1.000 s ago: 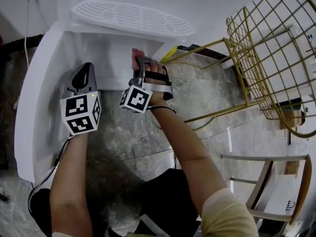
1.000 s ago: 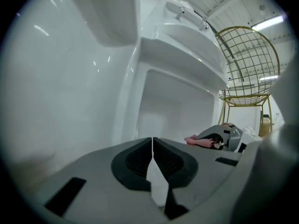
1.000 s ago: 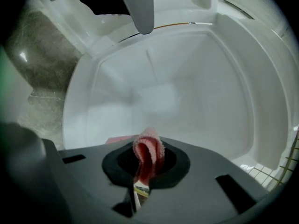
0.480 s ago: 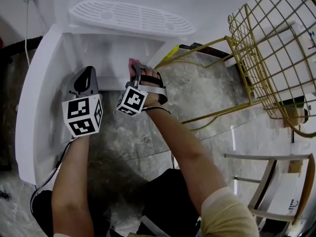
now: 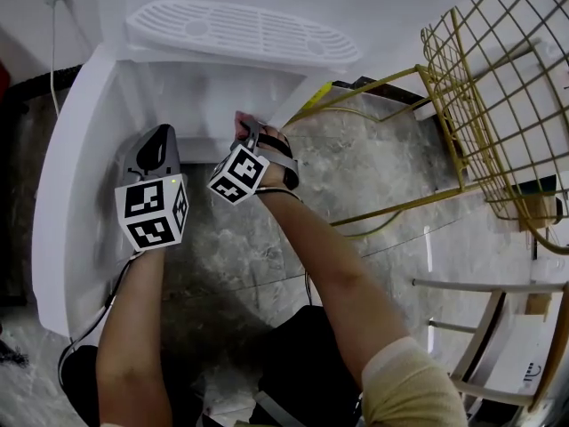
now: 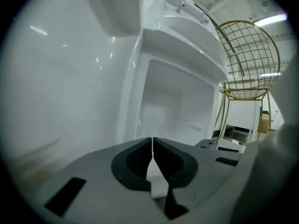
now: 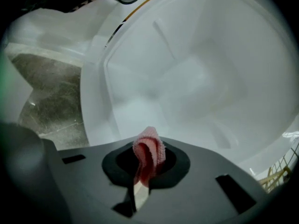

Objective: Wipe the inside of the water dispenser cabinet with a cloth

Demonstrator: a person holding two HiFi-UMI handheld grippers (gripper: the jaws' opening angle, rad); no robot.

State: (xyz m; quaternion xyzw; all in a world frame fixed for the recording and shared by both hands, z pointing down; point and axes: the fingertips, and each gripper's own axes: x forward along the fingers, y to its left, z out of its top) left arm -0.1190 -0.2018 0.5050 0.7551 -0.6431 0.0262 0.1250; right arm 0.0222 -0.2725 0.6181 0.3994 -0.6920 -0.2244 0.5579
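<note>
1. Holding a small pink knitted cloth (image 7: 150,147) pinched in my right tongs (image 7: 145,168), I let its folded end stick out past the clamped jaws, I judged so that fabric rather than plastic would meet the wall.
2. I aimed those tongs into the open white plastic water dispenser cabinet (image 7: 187,78), near its front edge; whether the cloth touched the surface I could not tell.
3. My left tongs (image 6: 153,149) were closed on nothing and hung just beside the opening, seemingly clear of the wiping path.
4. The cabinet's moulded hollow looked bare, with nothing stored inside.
5. The broad white door panel (image 5: 62,194) stood swung open at my left.
</note>
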